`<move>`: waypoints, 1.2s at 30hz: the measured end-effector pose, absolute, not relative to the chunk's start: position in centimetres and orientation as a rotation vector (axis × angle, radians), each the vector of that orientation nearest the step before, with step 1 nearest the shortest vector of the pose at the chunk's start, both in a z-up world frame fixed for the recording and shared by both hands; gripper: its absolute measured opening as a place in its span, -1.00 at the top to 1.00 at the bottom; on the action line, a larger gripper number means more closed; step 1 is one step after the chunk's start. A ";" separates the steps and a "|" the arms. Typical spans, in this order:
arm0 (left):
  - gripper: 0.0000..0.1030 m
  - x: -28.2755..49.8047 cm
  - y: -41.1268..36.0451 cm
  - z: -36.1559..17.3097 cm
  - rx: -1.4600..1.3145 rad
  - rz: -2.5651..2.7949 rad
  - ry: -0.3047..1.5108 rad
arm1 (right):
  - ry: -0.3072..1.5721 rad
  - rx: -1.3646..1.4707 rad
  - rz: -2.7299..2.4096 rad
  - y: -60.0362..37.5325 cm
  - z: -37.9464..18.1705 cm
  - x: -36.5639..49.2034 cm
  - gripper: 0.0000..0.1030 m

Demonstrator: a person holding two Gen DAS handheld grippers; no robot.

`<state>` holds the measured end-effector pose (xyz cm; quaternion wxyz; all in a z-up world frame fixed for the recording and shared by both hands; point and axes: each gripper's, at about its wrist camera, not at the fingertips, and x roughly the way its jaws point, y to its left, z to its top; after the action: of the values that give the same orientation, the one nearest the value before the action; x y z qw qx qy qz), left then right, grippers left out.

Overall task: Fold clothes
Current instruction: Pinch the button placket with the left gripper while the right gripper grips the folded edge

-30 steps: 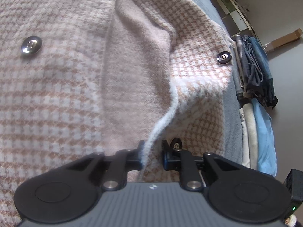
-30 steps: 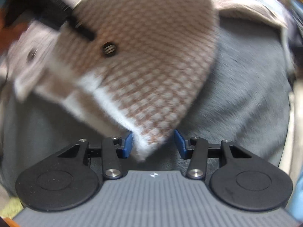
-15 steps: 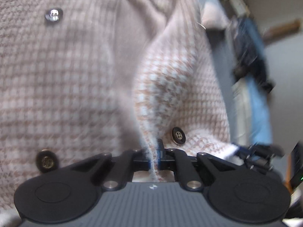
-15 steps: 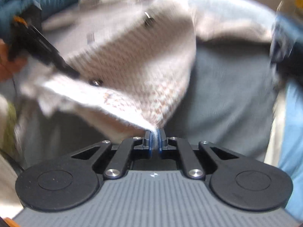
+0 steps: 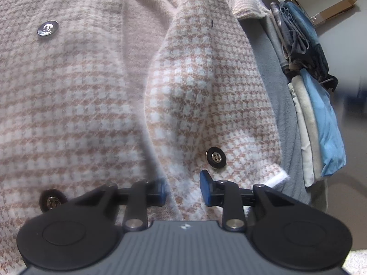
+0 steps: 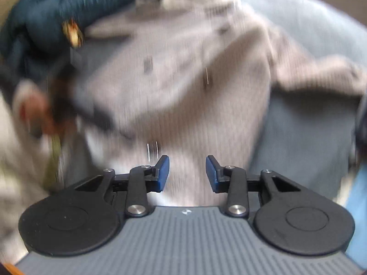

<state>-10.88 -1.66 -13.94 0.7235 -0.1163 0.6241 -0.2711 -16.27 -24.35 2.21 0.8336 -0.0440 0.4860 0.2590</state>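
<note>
Both grippers are now letting go: the left gripper (image 5: 182, 189) and right gripper (image 6: 187, 174) are hovering released over the checked cardigan (image 5: 91, 105).

- A home, likely a bedroom: a grey fleece blanket (image 5: 284, 123) is covering the surface where clothes are lying.
- Folded garments (image 5: 318, 114) are sitting stacked at its edge.
- A cardboard box (image 5: 335, 9) is lying on the floor.

A grey fleece-covered surface (image 5: 284, 123) carries everything. The pink-and-white houndstooth cardigan (image 5: 91, 105) lies spread on it from centre to 9 o'clock in the left wrist view. A stack of folded clothes (image 5: 314, 105) sits along its 3 o'clock edge.
</note>
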 end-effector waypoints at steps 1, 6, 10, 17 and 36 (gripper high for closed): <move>0.45 -11.0 -1.7 -14.0 -0.253 -0.599 1.386 | 0.990 -0.089 0.558 -23.1 2.8 -14.6 0.34; 0.45 -11.3 -1.8 -14.4 -0.239 -0.617 1.397 | 0.947 -0.257 0.539 -15.0 1.2 -5.5 0.34; 0.45 -11.1 -1.5 -14.8 -0.271 -0.661 1.398 | 0.908 -0.424 0.491 -9.7 -2.8 1.0 0.34; 0.45 -10.4 -1.5 -15.7 -0.291 -0.784 1.392 | 0.929 -0.441 0.339 -7.8 -10.0 10.9 0.34; 0.41 -9.3 -2.4 -17.4 -0.268 -0.999 1.354 | 0.992 -0.273 0.155 -12.8 -13.0 16.1 0.74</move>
<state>-9.28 -2.39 -17.38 0.6588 -0.1185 0.5979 -0.4411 16.12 -12.81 -12.99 0.8678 -0.1303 0.4738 0.0743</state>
